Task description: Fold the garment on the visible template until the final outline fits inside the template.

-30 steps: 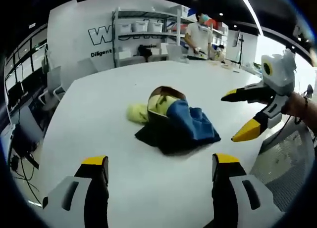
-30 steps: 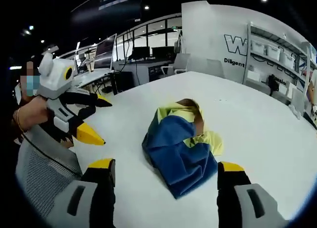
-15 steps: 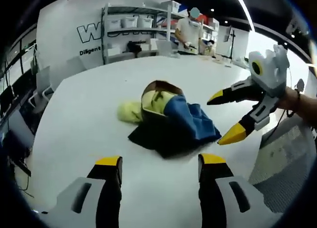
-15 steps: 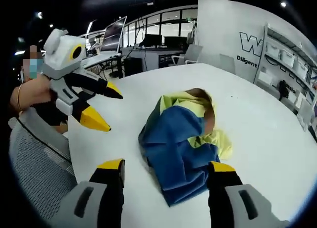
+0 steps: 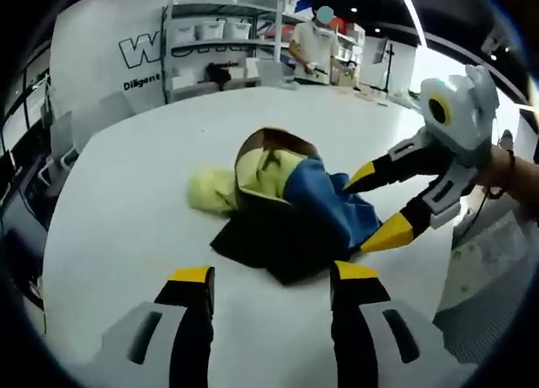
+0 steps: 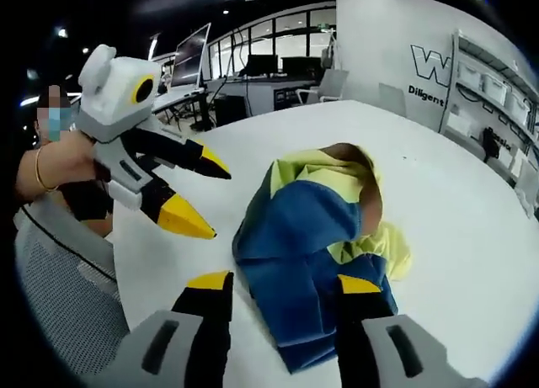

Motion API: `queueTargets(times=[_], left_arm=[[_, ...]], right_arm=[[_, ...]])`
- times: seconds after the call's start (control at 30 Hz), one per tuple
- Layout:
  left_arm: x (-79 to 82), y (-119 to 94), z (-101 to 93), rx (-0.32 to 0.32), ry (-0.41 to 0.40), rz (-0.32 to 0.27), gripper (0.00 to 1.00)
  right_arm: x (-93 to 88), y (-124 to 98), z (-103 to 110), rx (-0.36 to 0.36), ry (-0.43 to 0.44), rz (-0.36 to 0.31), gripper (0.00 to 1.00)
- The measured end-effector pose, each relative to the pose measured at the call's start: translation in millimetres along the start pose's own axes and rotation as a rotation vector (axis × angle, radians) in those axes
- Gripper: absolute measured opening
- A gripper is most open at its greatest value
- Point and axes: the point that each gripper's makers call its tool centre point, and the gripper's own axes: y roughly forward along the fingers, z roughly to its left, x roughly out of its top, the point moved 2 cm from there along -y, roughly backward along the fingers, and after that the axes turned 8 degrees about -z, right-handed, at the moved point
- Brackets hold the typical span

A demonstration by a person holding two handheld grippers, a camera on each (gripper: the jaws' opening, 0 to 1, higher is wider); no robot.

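Observation:
A crumpled garment (image 5: pixel 282 203), blue, yellow-green and dark with a brown lining, lies bunched on the white table (image 5: pixel 126 178). My left gripper (image 5: pixel 273 274) stands open just short of its near dark edge. From the right, my right gripper (image 5: pixel 375 207) comes in open, its yellow tips at the blue cloth. In the right gripper view the garment (image 6: pixel 312 236) lies right at my right gripper (image 6: pixel 284 283), which is open with blue cloth beside its right tip. The left gripper (image 6: pixel 206 194) hangs open to the garment's left, held by a hand.
Shelves with white bins (image 5: pixel 210 34) and a standing person (image 5: pixel 316 43) are beyond the table's far side. A grey mesh chair (image 6: pixel 59 295) sits by the table's near edge. Desks with monitors (image 6: pixel 194 60) stand in the background.
Both grippers have closed in on the garment, which now looks larger in both views. The jaws of each stand a little narrower. The garment itself has not moved.

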Motion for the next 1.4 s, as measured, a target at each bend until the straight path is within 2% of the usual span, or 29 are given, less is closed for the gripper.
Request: queueTargets(times=[0.07,0.17,0.43,0.63,0.77,0.87,1.13,1.4], left_arm=[[-3.4,5,-1.1,-0.02,-0.006,0.01,0.41],[-8.9,12,-3.1,-0.058,0.002,0.024,0.27],[-14.0,26,-0.3,-0.065,-0.054,0.04,0.25],[-16.1,35,-3.7,-0.096,-0.069,0.044,0.11],[-24.0,39,-0.7,-0.081,-0.075,0.076,0.0],[-25.7,38,-0.8,-0.078,-0.095,0.079,0.0],[-25.2,35,1.1,-0.07,-0.082,0.071,0.0],[-18.9,24,8.0,-0.045,-0.091,0.038,0.0]], right_arm=[[-2.1,1,-2,-0.007,-0.005,0.006,0.4],[-7.1,3,-5,-0.019,-0.016,0.025,0.3],[-14.3,1,-14,-0.038,0.008,0.029,0.13],[-19.2,-2,-17,-0.032,0.03,0.036,0.01],[-18.6,-2,-17,-0.032,0.031,0.032,0.0],[-18.0,-2,-18,-0.033,0.031,0.031,0.0],[-16.5,-5,-17,-0.024,0.008,0.027,0.0],[-9.3,-15,-24,-0.05,0.019,-0.001,0.0]])
